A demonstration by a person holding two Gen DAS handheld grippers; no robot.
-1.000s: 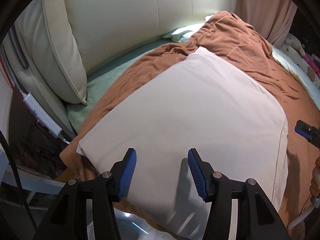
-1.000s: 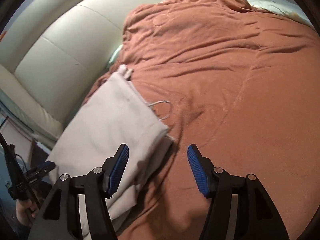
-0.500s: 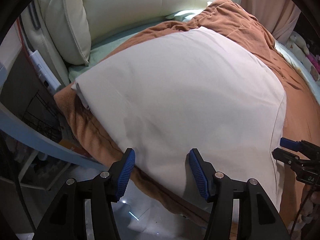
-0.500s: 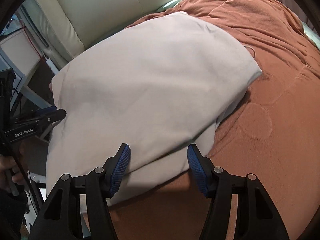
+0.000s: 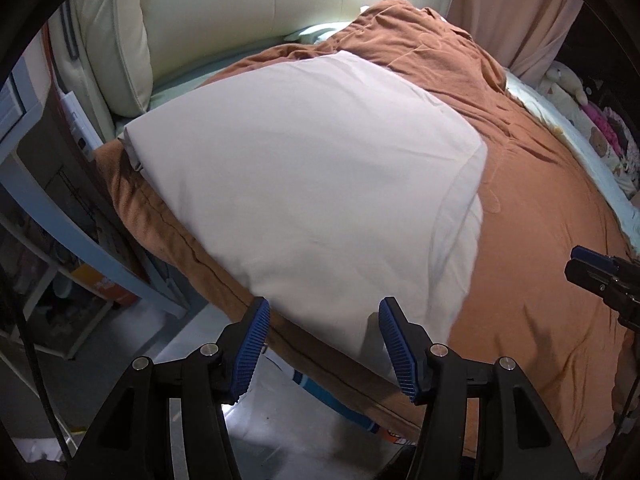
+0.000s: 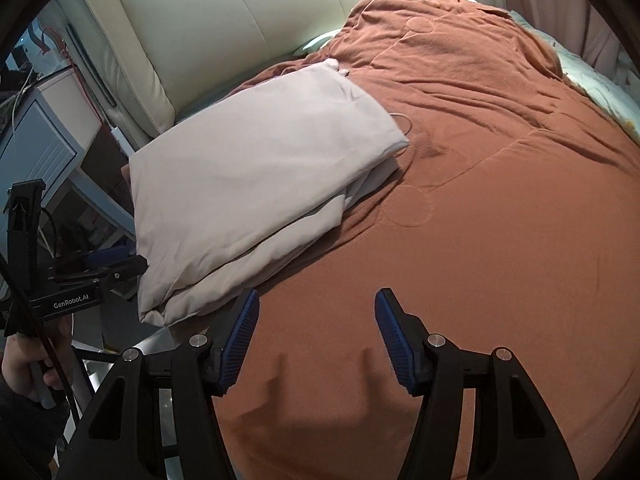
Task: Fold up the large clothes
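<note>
My left gripper [image 5: 324, 344] hung with its blue pads spread apart and nothing between them, poised over the near edge of the folded garment [image 5: 312, 176]. My right gripper [image 6: 316, 340] was likewise spread and empty, above bare blanket [image 6: 500, 200] just beside the garment's lower corner. The pale garment [image 6: 256, 184] lay folded in several layers into a rough rectangle on the rust-brown blanket, near the bed's side edge and close to the cream padded headboard [image 6: 224, 16]. A thin white cord [image 6: 404, 120] curled out from under its far corner. From the right wrist view, a hand [image 6: 24, 364] held the left gripper's handle at the bed's edge. Beyond the blanket, a pale patterned sheet [image 5: 576, 148] and a pink curtain [image 5: 516, 12] bordered the bed.
</note>
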